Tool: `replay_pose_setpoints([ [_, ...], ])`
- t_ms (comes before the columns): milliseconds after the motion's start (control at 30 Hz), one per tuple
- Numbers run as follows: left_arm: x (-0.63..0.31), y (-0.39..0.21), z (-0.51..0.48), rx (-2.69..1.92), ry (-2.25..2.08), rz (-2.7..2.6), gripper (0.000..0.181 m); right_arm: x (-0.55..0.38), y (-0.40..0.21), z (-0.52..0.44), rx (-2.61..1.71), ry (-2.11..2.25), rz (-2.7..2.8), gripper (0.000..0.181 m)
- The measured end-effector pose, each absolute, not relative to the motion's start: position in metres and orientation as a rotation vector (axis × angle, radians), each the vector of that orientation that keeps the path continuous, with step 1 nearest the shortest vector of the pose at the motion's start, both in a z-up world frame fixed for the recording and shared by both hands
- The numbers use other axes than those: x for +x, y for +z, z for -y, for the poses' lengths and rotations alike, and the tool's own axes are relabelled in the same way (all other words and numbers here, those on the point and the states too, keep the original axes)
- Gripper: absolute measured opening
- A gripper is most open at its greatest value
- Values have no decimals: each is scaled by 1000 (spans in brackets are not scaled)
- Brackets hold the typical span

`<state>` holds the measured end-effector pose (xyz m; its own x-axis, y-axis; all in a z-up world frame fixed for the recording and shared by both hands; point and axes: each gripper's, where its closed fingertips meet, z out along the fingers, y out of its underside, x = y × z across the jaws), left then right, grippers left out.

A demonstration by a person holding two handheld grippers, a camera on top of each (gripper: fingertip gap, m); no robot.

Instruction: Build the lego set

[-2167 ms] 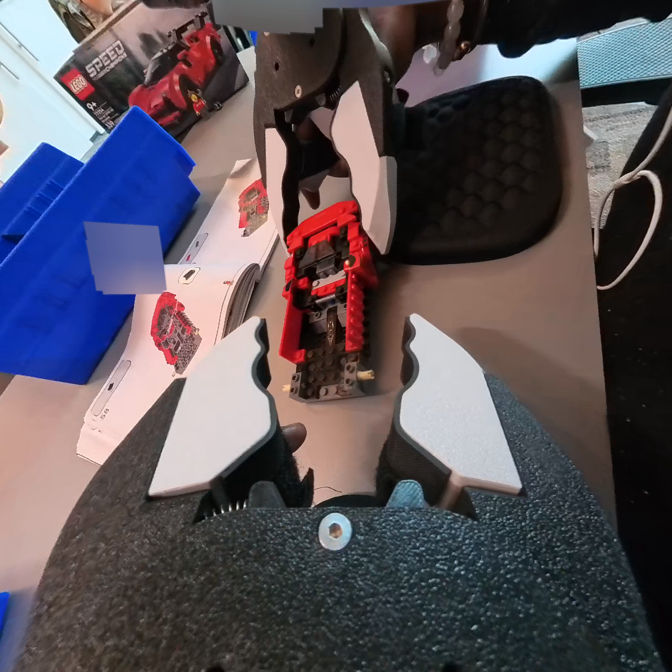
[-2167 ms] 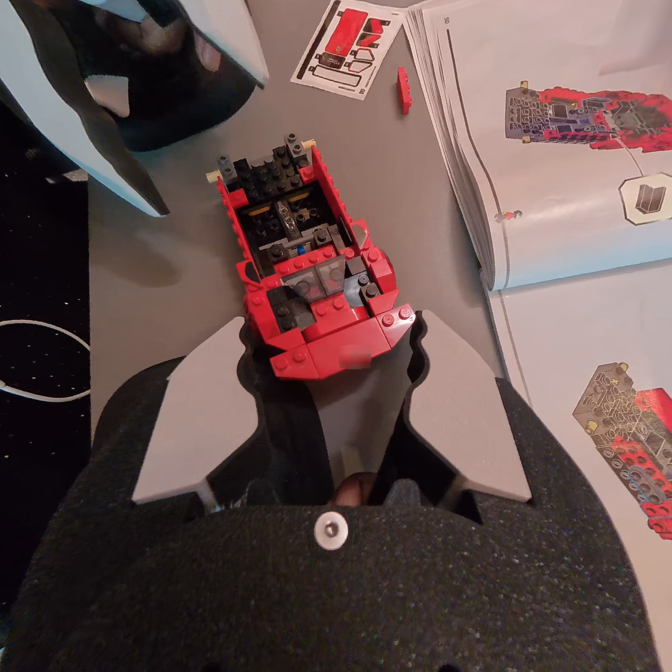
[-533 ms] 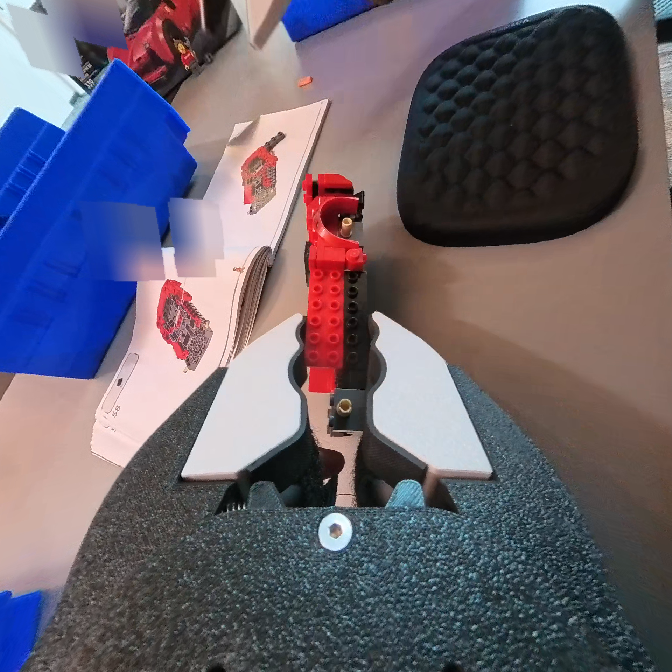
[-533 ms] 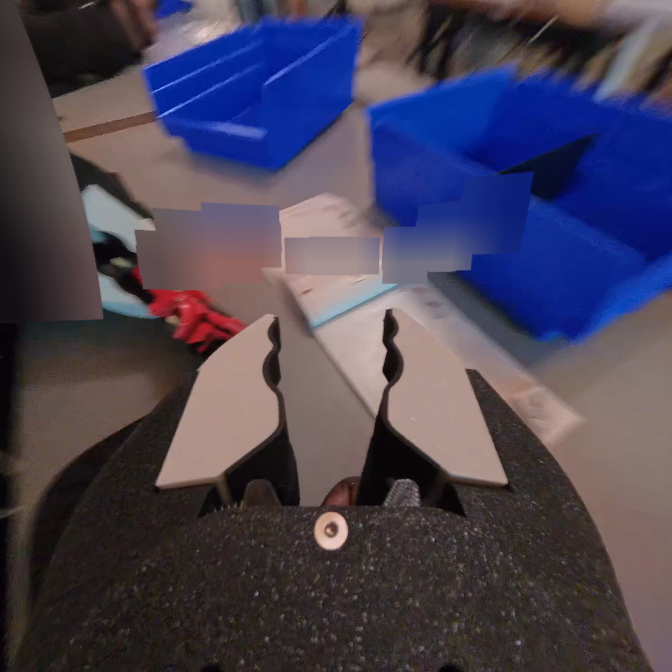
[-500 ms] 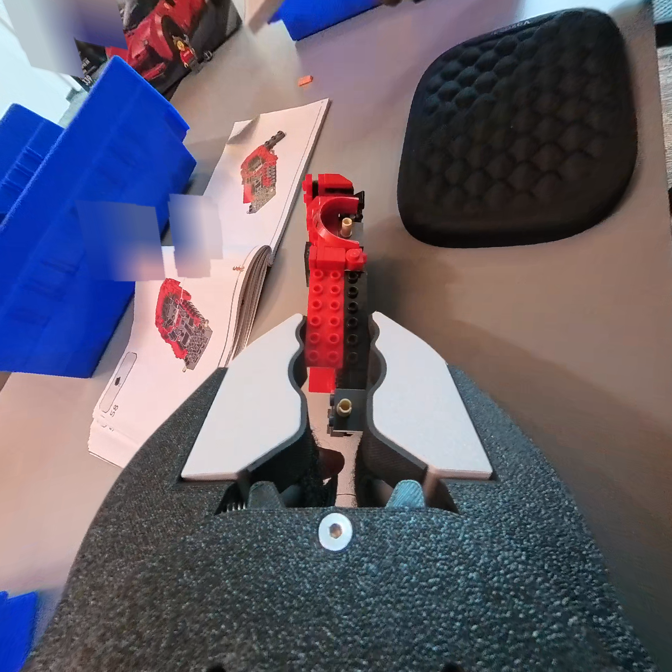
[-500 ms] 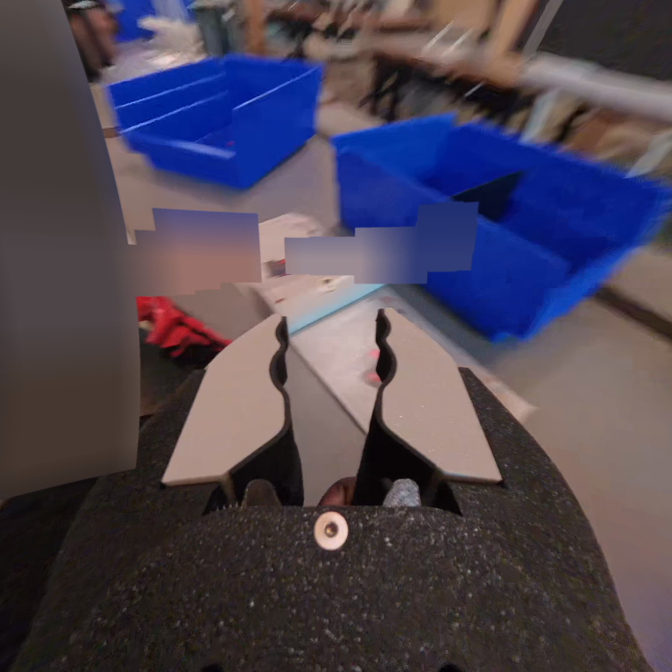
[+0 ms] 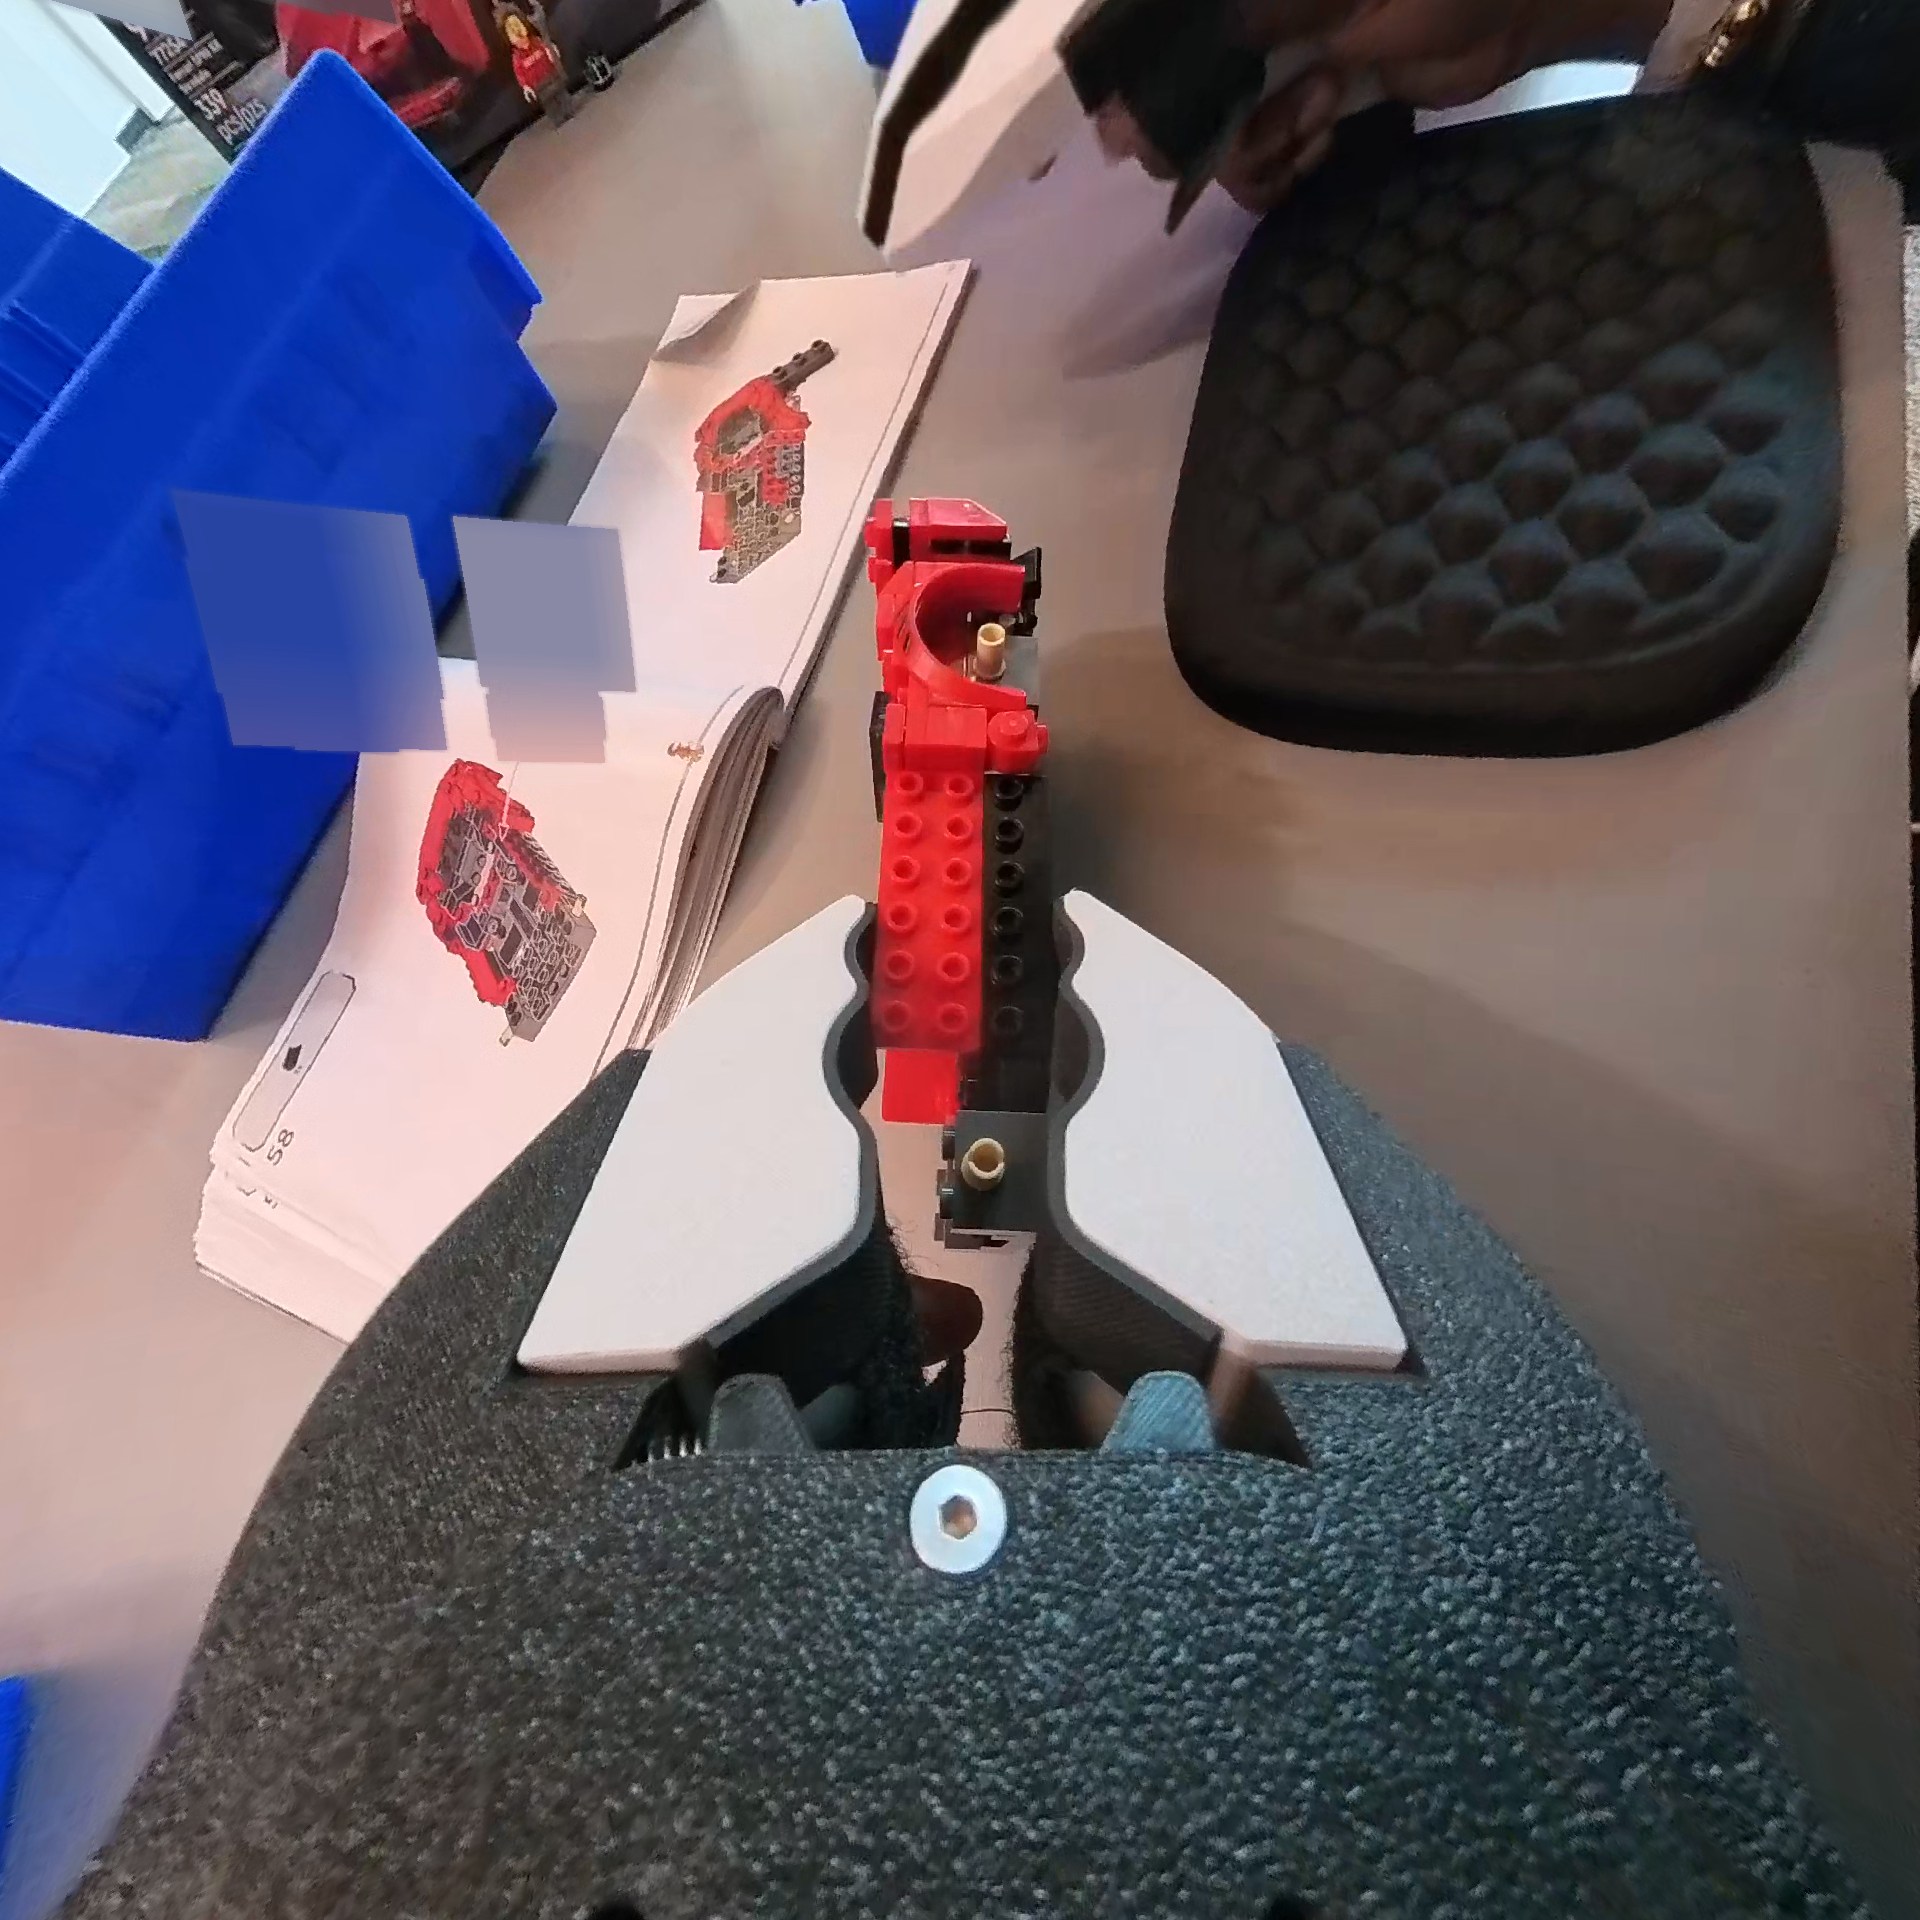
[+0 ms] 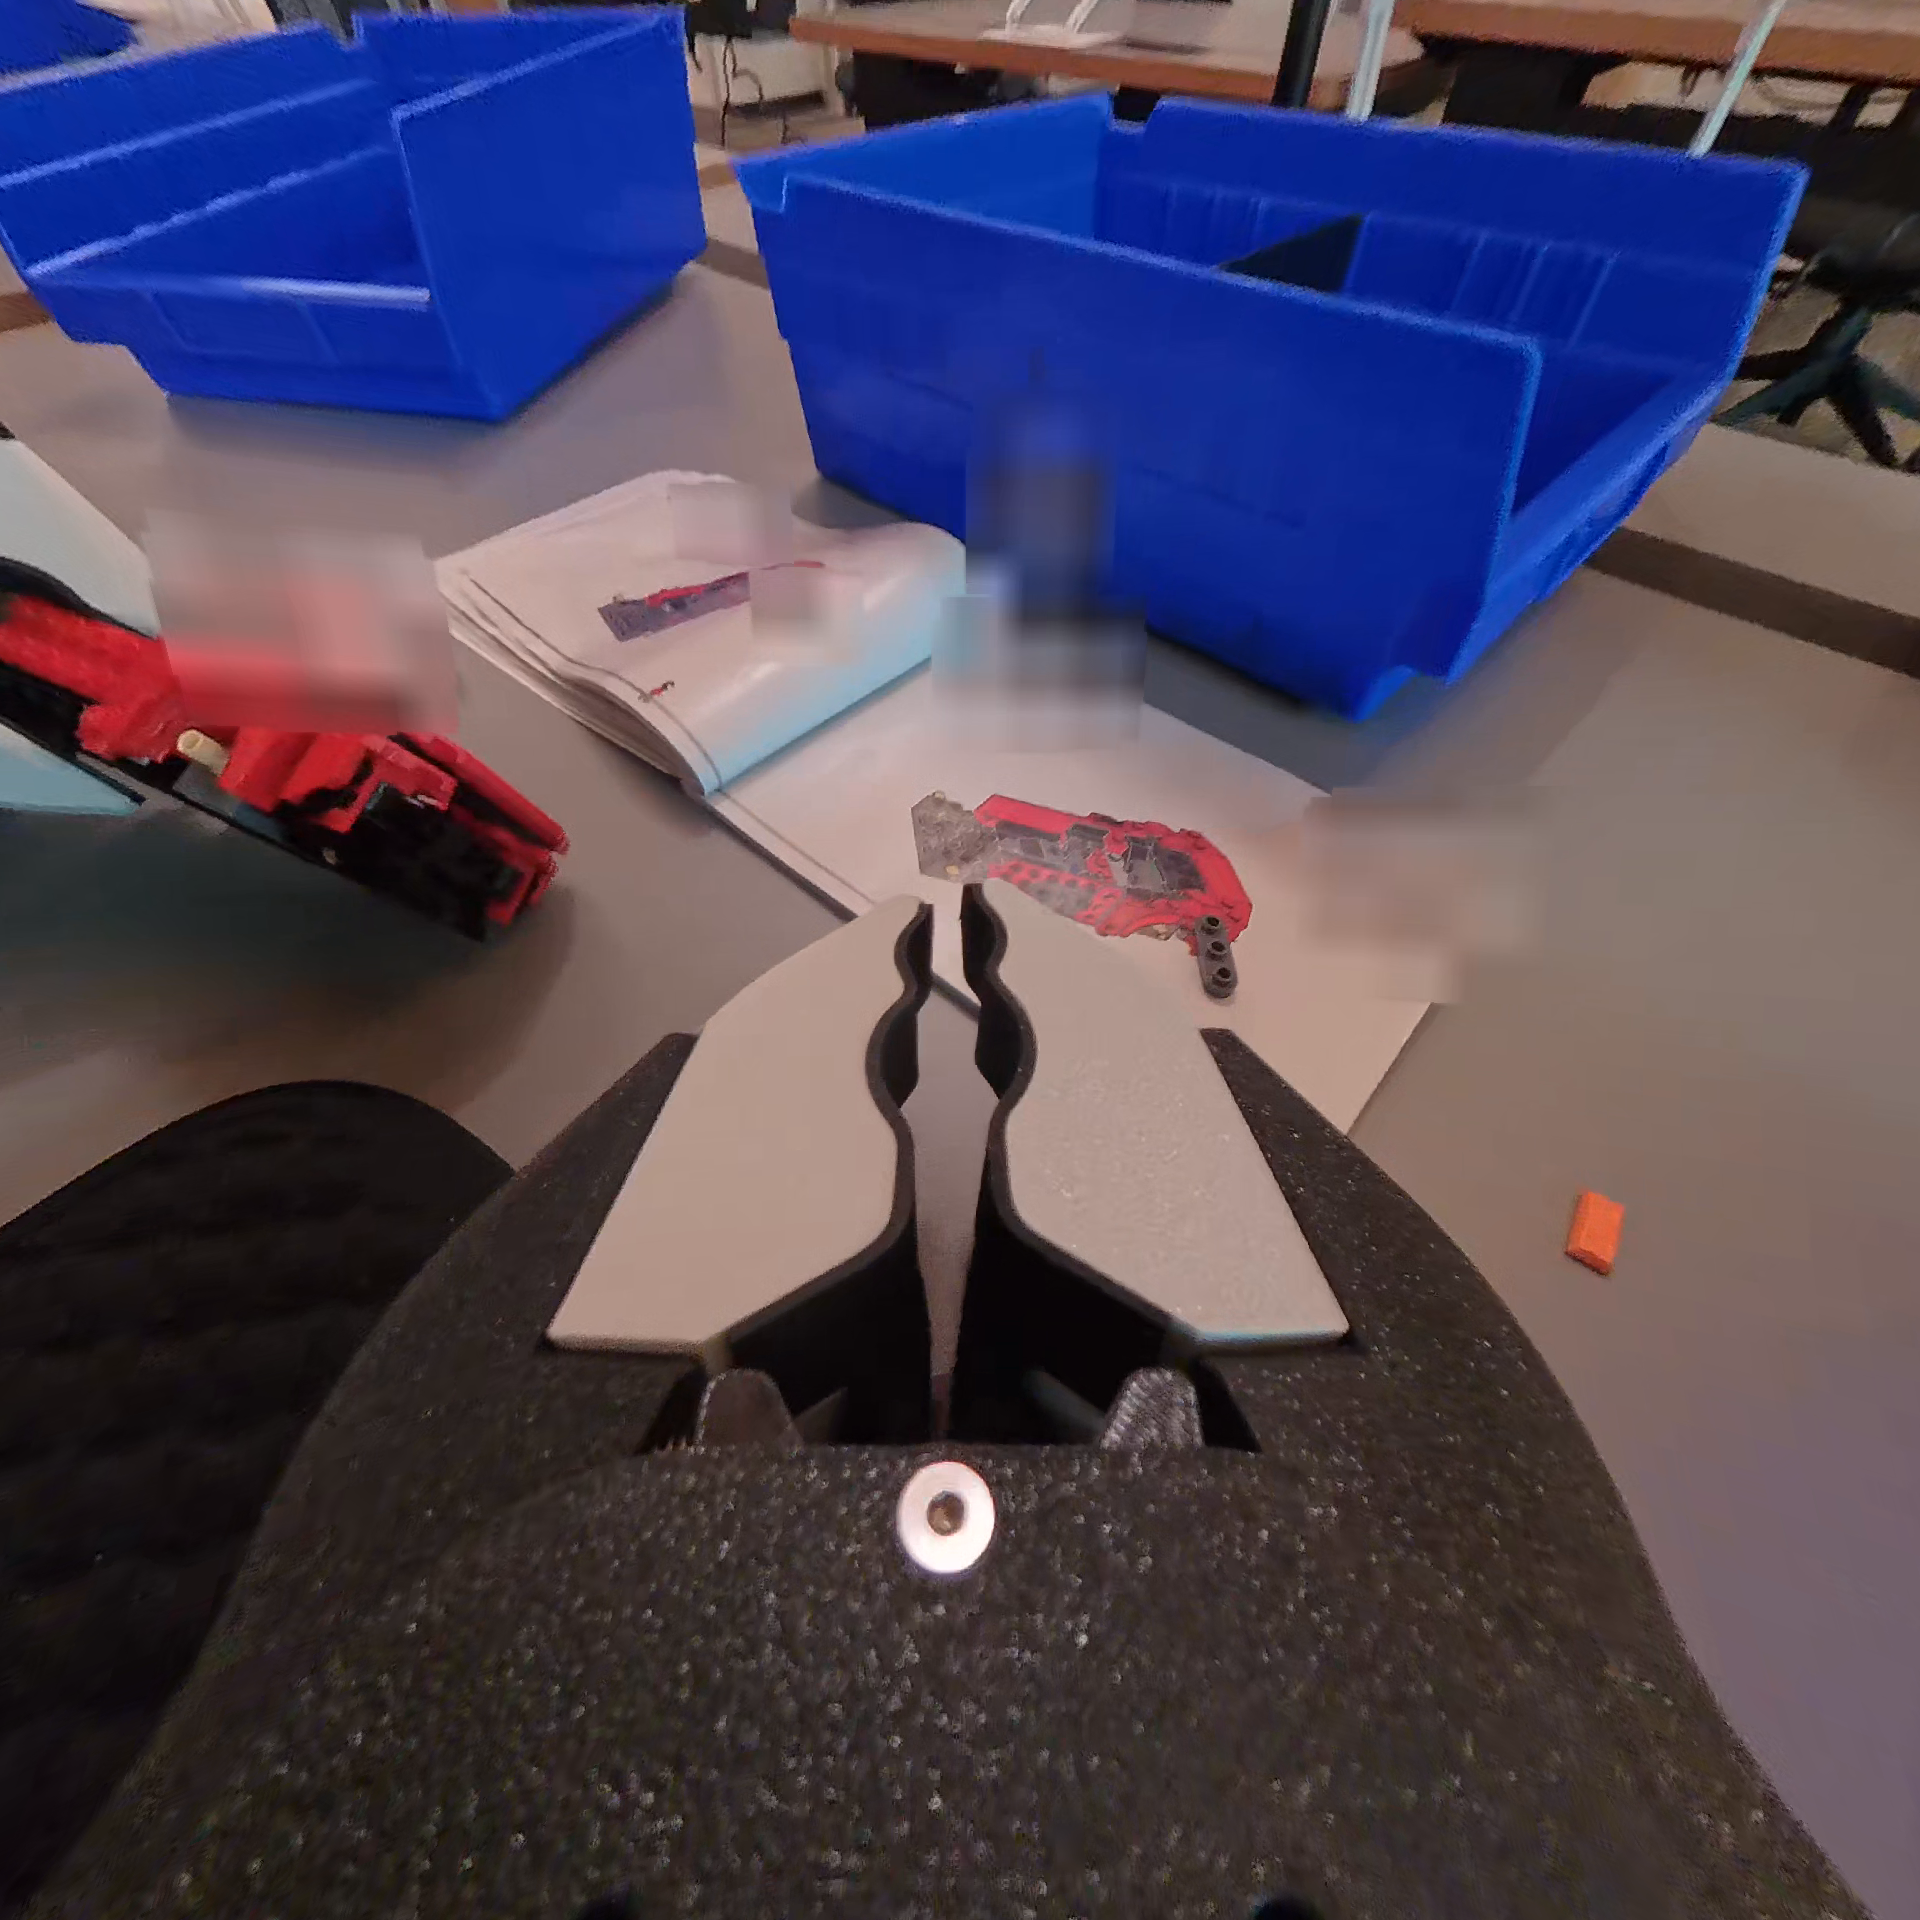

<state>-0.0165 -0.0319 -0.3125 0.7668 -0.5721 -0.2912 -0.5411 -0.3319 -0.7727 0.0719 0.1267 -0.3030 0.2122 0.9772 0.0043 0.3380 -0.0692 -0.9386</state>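
Observation:
My left gripper (image 7: 961, 920) is shut on the rear part of the partly built red and black lego car (image 7: 930, 831). It holds the car turned on its side, nose pointing away. In the right wrist view the car (image 8: 343, 810) is at the left, tilted with its nose low near the grey table (image 8: 1662, 935), between the left gripper's white fingers (image 8: 42, 520). My right gripper (image 8: 945, 920) is shut and empty, with only a thin slit between the tips, over the edge of the open instruction booklet (image 8: 727, 644). It also shows at the top of the left wrist view (image 7: 1039, 125).
The booklet (image 7: 790, 416) lies left of the car. Blue bins stand beyond it (image 8: 1247, 416) (image 8: 364, 229) (image 7: 260, 416). A black padded mat (image 7: 1507, 436) lies on the right of the car. A small orange piece (image 8: 1595, 1231) lies on the table. The set's box (image 7: 416, 62) is far left. The left gripper's tips are roughly 20 cm from the right gripper's.
My left gripper has closed on the car and turned it onto its side. My right gripper let go of the car's nose, swung away and closed, and now shows again at the top of the left view.

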Motion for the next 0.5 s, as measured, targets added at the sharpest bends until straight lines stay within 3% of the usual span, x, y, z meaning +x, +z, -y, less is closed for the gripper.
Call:
replay_pose_setpoints([
  [500, -16, -311, 26, -2033, -85, -767, 30, 67, -325, -124, -1677, 796, 1407, 11],
])
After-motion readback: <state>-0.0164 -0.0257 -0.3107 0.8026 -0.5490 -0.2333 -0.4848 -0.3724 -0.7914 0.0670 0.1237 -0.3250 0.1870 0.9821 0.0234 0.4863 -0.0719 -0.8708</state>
